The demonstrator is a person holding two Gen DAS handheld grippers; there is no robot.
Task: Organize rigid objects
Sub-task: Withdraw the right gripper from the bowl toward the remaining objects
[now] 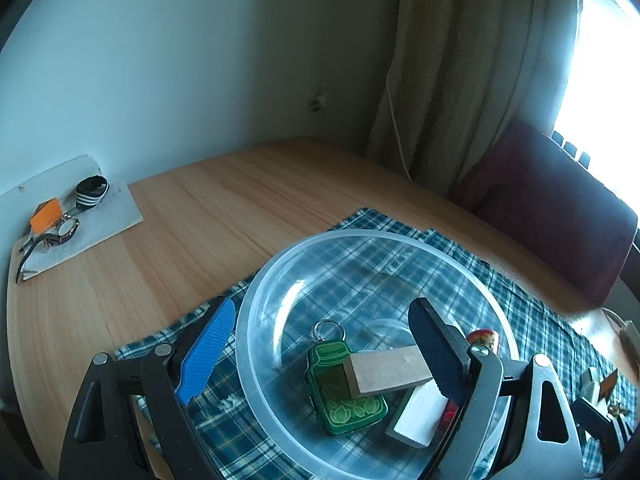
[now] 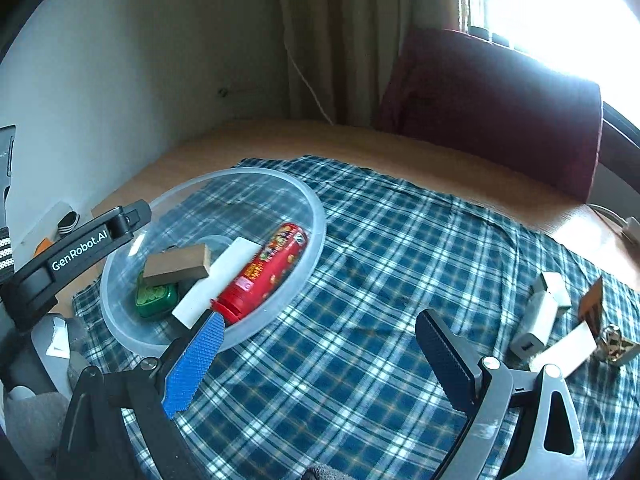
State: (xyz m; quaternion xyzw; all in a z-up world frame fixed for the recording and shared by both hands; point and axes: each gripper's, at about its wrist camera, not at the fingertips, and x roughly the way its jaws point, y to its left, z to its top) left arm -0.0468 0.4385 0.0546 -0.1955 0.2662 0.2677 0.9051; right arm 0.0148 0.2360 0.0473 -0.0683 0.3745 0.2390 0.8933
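Both claws gape empty: left claw (image 1: pixel 320 356) straddles the bowl (image 1: pixel 256 300), right claw (image 2: pixel 320 364) just beside it.

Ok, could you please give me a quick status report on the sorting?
Left gripper open over clear bowl. Right gripper open, empty. Four items in bowl; white adapter still out on cloth. Path clear.

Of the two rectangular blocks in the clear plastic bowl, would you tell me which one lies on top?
The brown wooden block lies on top, resting across the green keychain and the white rectangular block in the clear plastic bowl.
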